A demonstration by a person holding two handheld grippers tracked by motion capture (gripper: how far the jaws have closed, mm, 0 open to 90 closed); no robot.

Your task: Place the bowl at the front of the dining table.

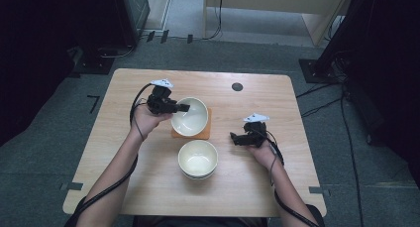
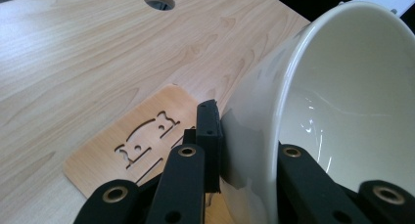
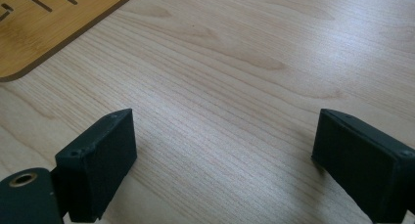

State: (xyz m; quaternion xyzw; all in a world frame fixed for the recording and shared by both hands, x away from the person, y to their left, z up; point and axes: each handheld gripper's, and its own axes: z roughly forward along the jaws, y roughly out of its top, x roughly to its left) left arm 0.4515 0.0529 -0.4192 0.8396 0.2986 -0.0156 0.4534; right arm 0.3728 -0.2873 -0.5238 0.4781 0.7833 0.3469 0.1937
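My left gripper (image 1: 183, 108) is shut on the left rim of a cream bowl (image 1: 193, 119), which is tilted with its opening toward the camera. In the left gripper view, one jaw presses the outer wall and the other the inside of the bowl (image 2: 352, 87), with my left gripper (image 2: 249, 158) clamped across the rim. The bowl hangs over a wooden coaster (image 1: 206, 133) with cut-out shapes (image 2: 132, 141). My right gripper (image 1: 233, 137) rests low over bare table to the right, open and holding nothing (image 3: 230, 160).
A second cream bowl (image 1: 198, 158), apparently stacked on another, stands in front of the coaster. The wooden table (image 1: 247, 187) has a round cable hole (image 1: 237, 86) near its far edge. A corner of the coaster (image 3: 44, 23) lies beyond the right gripper's jaws.
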